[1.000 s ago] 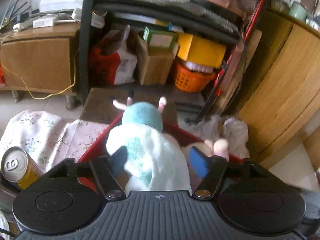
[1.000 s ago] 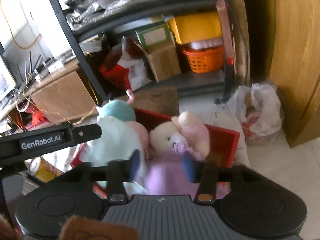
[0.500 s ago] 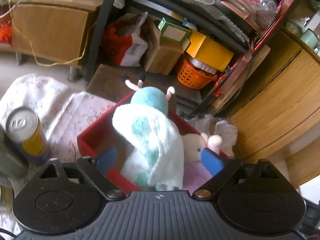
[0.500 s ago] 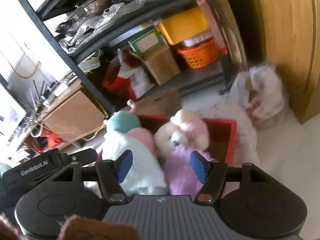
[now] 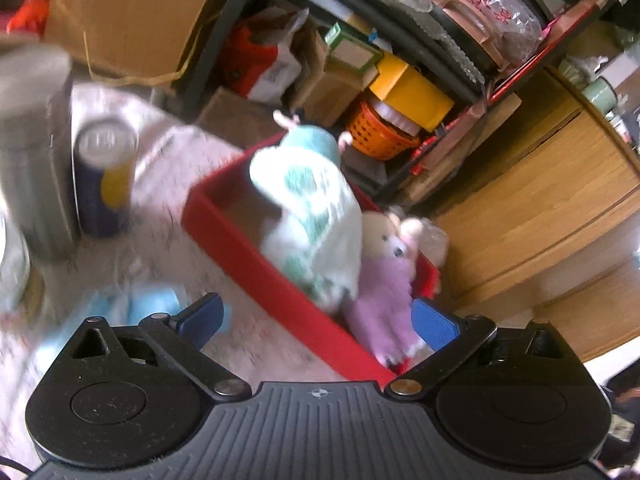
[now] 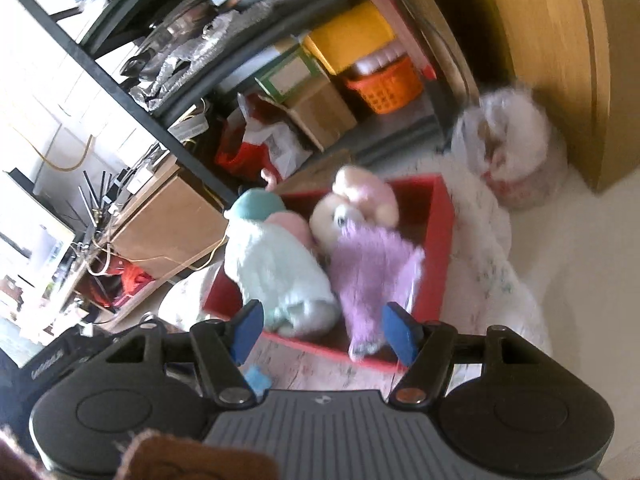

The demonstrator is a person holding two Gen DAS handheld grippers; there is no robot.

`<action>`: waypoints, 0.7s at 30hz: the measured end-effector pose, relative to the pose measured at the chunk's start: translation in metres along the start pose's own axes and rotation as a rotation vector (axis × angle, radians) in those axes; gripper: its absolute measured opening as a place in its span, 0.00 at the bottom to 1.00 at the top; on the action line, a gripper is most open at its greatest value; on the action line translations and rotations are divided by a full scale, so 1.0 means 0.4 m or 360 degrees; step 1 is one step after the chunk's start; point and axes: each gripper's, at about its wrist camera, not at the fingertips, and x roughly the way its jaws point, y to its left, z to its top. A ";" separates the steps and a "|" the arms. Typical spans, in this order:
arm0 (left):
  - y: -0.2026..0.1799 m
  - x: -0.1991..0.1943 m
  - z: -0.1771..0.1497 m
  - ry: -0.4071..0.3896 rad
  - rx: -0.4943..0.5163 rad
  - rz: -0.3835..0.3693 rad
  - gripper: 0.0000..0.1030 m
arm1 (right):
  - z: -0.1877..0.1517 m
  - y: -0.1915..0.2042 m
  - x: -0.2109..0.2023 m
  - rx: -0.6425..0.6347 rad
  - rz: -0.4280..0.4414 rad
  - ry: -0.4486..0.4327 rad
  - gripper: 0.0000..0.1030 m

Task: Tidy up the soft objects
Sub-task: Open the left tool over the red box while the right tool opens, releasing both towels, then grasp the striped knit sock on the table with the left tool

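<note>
two plush toys lie side by side in the red tray (image 6: 436, 240), touching: a white-and-mint one (image 6: 276, 268) with a teal head and a bear in a purple dress (image 6: 372, 264). both seem to run lengthwise, heads at the far wall, though blur softens them. left gripper (image 5: 318, 320) and right gripper (image 6: 322, 330) are opening, nothing clamped.

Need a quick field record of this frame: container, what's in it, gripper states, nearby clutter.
container: red box, on floral cloth
contents: white-and-teal plush and purple-dressed plush, side by side, touching
left gripper: jaws opening, nothing between the pads
right gripper: jaws opening, no pad pressing on a toy
nearby: drink can on the cloth beside the box; orange basket on the shelf behind
</note>
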 end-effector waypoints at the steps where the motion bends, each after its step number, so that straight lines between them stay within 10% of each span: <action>1: 0.002 -0.003 -0.007 0.0007 -0.0012 -0.0024 0.93 | -0.008 -0.004 0.001 0.0028 0.0031 0.0018 0.36; 21: 0.026 -0.034 -0.117 0.0161 0.0510 -0.0050 0.93 | -0.105 -0.016 -0.001 -0.0354 -0.0050 0.0217 0.38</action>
